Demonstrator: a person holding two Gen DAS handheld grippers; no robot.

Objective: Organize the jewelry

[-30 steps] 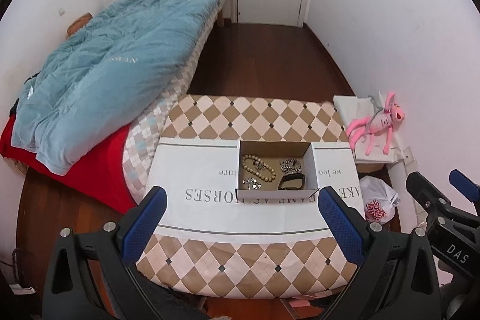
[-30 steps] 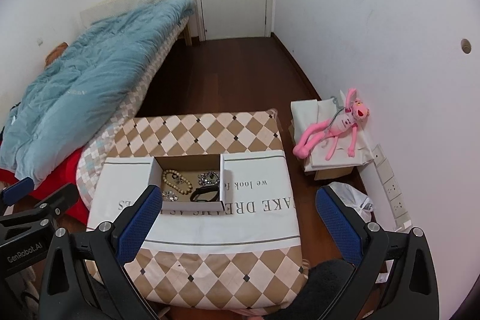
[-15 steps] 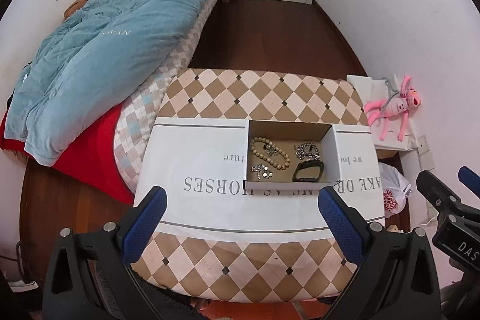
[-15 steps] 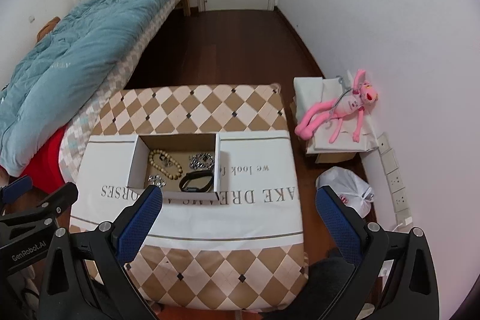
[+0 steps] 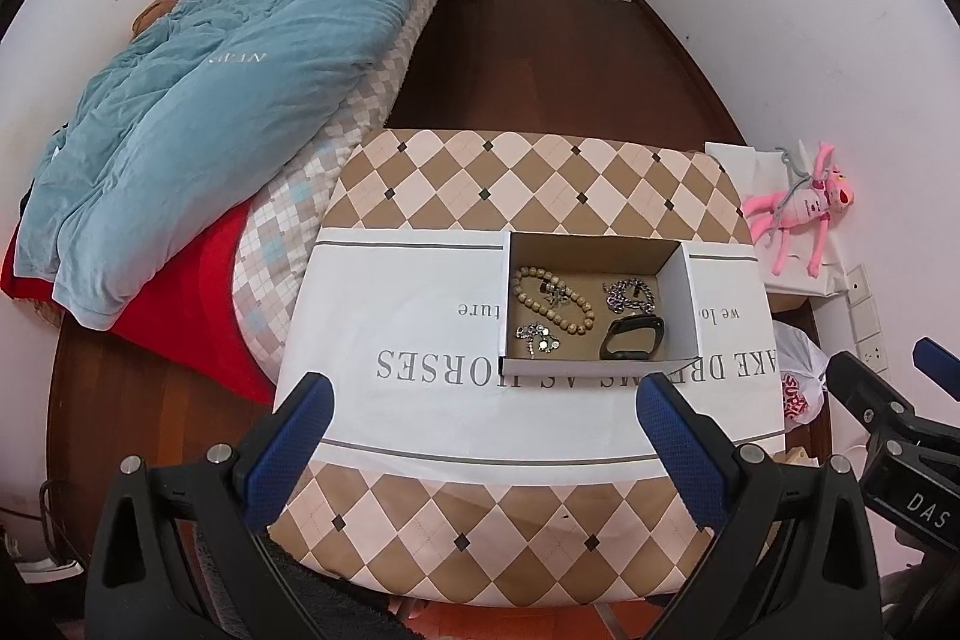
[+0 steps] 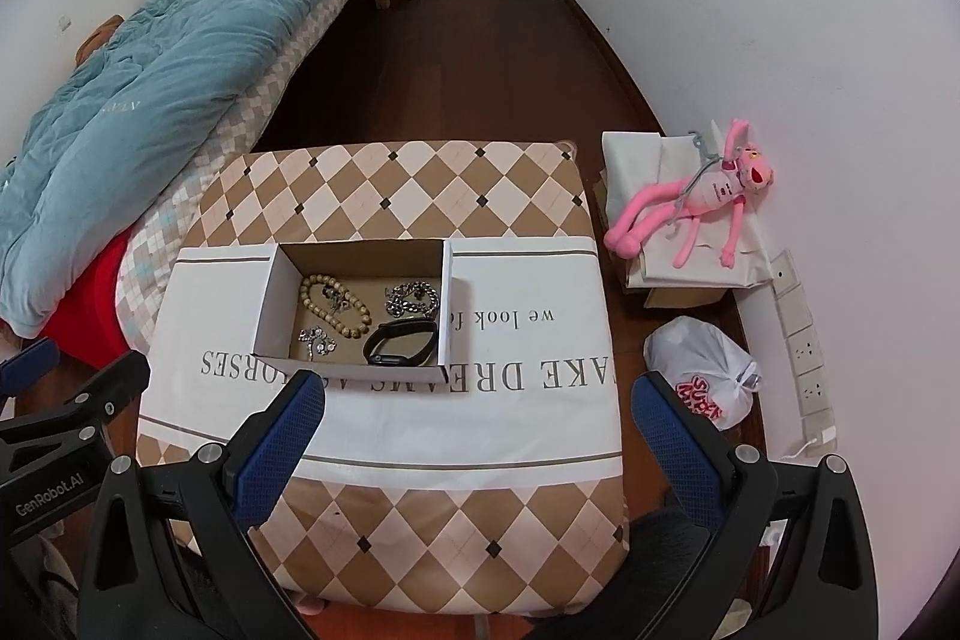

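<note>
Clearly we are at the approach: both the left hand-held gripper [image 5: 480, 430] and the right hand-held gripper [image 6: 477, 427] hover with fingers apart and empty. The cardboard box [image 5: 594, 367] of jewelry sits mid-frame on the worktop [image 5: 420, 424]. Next (we judge) comes a descent onto the bead bracelet [image 5: 555, 300]. Since a second ago, the box looms larger.

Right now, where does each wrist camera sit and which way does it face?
Left wrist: above the table's near edge, looking down at the cardboard box; shows the open left gripper and, at right, the right gripper.
Right wrist: right of it, facing the same way; shows the open right gripper.
Shared: box, bead bracelet, black band, pink plush toy.
</note>
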